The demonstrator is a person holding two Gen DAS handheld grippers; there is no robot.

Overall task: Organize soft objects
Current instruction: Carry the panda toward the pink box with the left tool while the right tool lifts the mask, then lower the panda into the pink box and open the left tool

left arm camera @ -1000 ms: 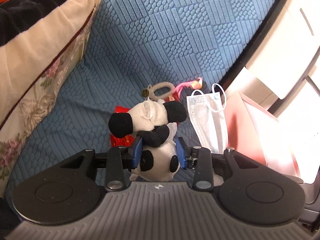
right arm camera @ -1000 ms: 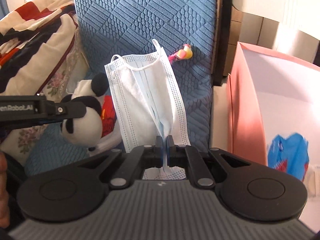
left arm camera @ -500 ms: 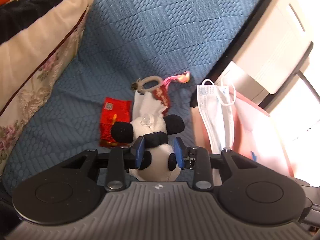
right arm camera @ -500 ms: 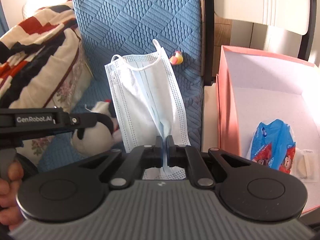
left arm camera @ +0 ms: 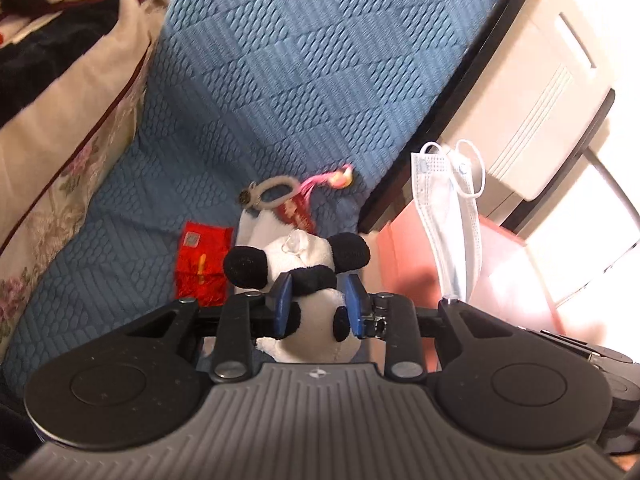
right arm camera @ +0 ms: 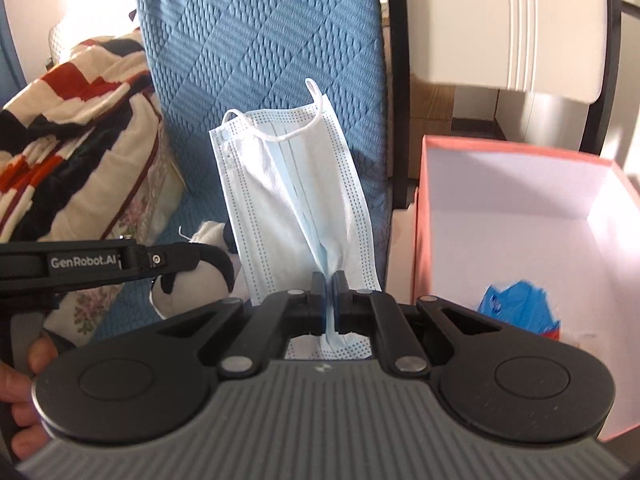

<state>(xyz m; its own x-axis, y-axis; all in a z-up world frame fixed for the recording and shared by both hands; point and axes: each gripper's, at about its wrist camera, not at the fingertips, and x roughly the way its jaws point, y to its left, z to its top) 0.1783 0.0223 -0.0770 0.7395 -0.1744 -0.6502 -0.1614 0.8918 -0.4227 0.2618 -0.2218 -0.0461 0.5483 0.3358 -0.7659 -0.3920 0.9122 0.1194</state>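
My left gripper (left arm camera: 318, 300) holds a small panda plush (left arm camera: 310, 280) off the blue bedspread; its blue pads press into the plush and the jaws are still closing on it. My right gripper (right arm camera: 329, 300) is shut on a pale blue face mask (right arm camera: 292, 196), which hangs upright from the fingers above the bed edge. In the left wrist view the mask (left arm camera: 450, 216) dangles at the right, beside the pink box (left arm camera: 404, 248). In the right wrist view the panda (right arm camera: 192, 284) peeks from under the left gripper's arm (right arm camera: 100, 260).
The pink box (right arm camera: 420, 216) with a white inside stands right of the bed and holds a blue packet (right arm camera: 520, 304). On the bedspread (left arm camera: 280, 60) lie a red pouch (left arm camera: 202, 262), a hair loop (left arm camera: 272, 192) and a pink tassel charm (left arm camera: 334, 176). A folded quilt (right arm camera: 68, 140) lies left.
Both grippers rose and shifted toward the box, carrying the panda and the mask. The left jaws squeezed the plush tighter. More of the box interior shows in the right wrist view.
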